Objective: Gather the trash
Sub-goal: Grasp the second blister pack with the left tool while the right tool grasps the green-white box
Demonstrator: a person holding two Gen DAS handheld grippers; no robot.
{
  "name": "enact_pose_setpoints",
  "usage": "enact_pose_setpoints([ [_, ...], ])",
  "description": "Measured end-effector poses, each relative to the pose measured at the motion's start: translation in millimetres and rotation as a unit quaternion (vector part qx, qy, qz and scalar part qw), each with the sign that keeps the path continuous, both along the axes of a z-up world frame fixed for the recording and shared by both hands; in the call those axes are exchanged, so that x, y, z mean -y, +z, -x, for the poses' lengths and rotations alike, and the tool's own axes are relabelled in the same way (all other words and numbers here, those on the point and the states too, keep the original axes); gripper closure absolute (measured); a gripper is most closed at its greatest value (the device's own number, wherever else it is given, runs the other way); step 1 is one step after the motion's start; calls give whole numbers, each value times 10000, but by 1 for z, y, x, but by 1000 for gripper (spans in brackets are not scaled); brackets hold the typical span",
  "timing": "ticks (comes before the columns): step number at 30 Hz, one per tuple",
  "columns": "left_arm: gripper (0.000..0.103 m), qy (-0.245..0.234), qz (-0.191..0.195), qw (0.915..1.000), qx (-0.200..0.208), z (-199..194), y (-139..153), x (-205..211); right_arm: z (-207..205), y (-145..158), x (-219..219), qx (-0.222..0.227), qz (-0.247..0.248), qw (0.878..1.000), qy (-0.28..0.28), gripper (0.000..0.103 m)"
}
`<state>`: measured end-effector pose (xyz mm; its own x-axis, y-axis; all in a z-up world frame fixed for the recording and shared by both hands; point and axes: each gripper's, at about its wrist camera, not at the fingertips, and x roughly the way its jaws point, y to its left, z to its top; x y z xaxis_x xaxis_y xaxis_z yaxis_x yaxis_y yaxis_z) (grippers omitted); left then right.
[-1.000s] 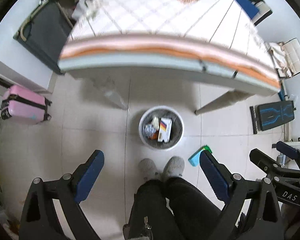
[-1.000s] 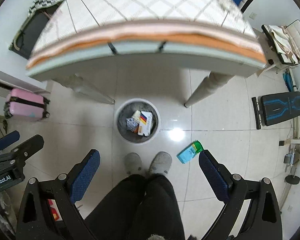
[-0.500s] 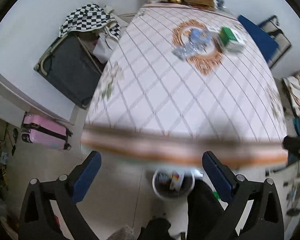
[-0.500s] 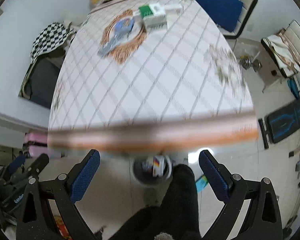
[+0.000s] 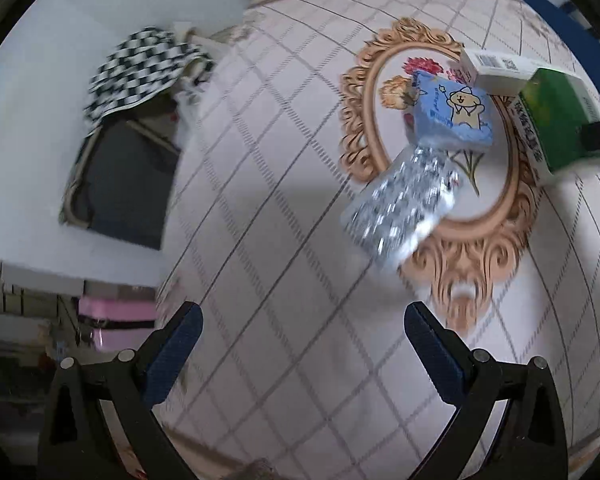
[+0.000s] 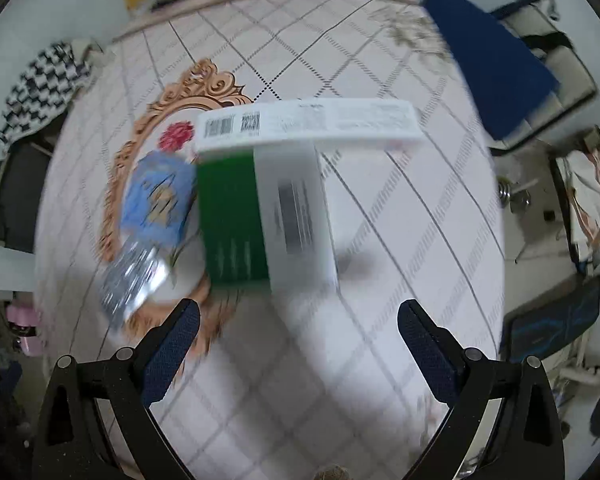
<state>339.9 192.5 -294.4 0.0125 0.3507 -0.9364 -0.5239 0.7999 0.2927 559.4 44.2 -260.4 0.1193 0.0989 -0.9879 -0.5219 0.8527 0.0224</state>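
Right wrist view: right gripper [image 6: 298, 338] hangs over the tablecloth [image 6: 380, 220] with jaws spread wide, nothing between them, lined up roughly on the green-and-white carton [image 6: 260, 216], which sits just ahead of the fingertips and lies flat. A long white box [image 6: 312, 124] with a barcode lies across its far end, touching or overlapping; can't tell which because of blur. Left of the carton: a blue tissue pack [image 6: 158, 200] and a foil blister sheet [image 6: 134, 280], both inside the ornate oval print. Left wrist view: left gripper [image 5: 300, 346] also spread and empty, with the blister sheet [image 5: 404, 204] ahead and to its right, and the tissue pack [image 5: 452, 110] beyond it, touching. Handling guess: the cartons look light, probably empty, with thin card walls that cave under a hard squeeze. Take the green one across its narrow sides, mid-length, with light force. The blister sheet is thin, slick and flat on the cloth, so it's hard to get under; pinch a raised edge. The tissue pack is soft and will deform, so any mid-body pinch works. No trash bin is visible in either view.
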Motion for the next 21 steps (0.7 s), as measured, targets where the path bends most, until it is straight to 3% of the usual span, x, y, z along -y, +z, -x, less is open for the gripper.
enact_pose_setpoints([
  [4, 0, -709, 282, 9967, -285, -42, -23, -10, -29, -35, -27, -404, 196, 9989, 149, 9],
  [5, 0, -1003, 346, 9935, -403, -53, -28, -8, -31, -40, -27, -494, 170, 9984, 197, 24],
  [8, 0, -1825, 550, 9795, -651, -76, -42, 0, -36, -45, -22, -696, 184, 9972, 224, 25],
  [13, 2, -2549, 1012, 9559, -1049, -99, -67, 7, -48, -44, -9, -824, 274, 9959, 248, 25],
  [15, 9, -2638, 1186, 9513, -1061, -101, -71, 8, -54, -45, -7, -834, 339, 9957, 236, 25],
  [18, 35, -2345, 1748, 9527, -821, -97, -68, 1, -59, -45, -3, -829, 406, 9955, 234, 25],
  [21, 39, -1895, 1838, 9621, -687, -86, -67, -2, -59, -47, -1, -777, 456, 9956, 271, 25],
])
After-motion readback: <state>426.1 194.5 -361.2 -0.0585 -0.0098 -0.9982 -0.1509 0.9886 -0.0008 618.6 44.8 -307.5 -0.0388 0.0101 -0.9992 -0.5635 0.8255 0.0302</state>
